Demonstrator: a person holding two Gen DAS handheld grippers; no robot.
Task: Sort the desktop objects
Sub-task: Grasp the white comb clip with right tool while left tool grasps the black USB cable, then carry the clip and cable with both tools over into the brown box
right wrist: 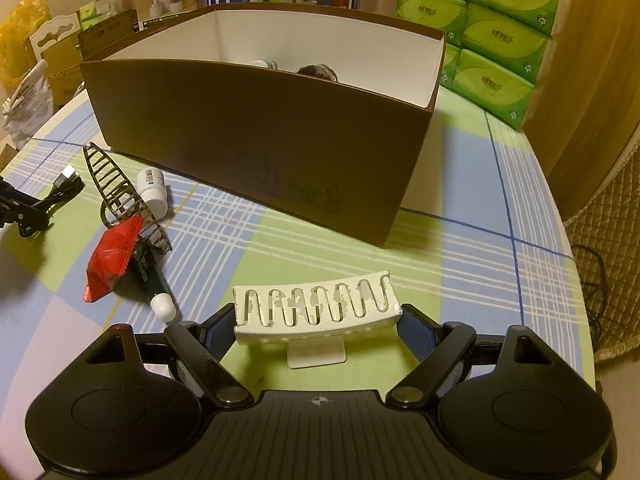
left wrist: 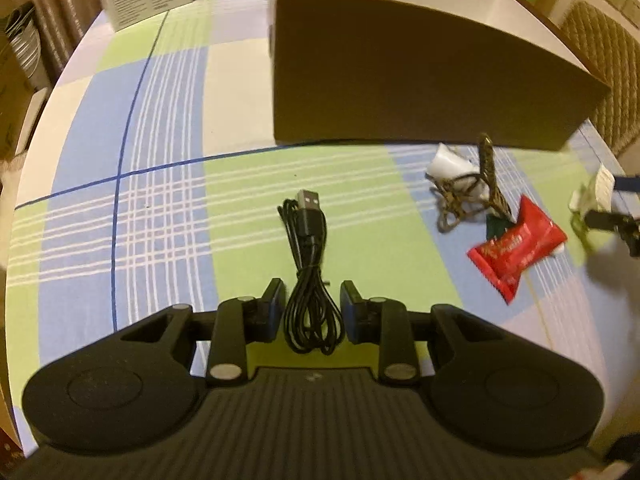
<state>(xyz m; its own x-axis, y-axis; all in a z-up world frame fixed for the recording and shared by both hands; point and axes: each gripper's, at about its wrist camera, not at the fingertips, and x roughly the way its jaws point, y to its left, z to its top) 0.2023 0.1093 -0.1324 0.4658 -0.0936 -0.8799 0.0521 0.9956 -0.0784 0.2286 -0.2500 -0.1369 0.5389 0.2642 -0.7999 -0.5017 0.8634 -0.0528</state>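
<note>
Cable [left wrist: 310,276] between parted left claw [left wrist: 313,292]

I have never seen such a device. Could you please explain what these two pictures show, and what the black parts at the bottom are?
A person holds a pair of tongs in each hand, each with a camera looking along its fingers. The left tongs stand open around a black cable on the checked table, not yet pinching it. The right tongs stand at both ends of a white comb-like clip; whether they press it is unclear. Behind is a brown box. Nearby lie a red packet, a tube, a small bottle and a dark hair clip.
</note>
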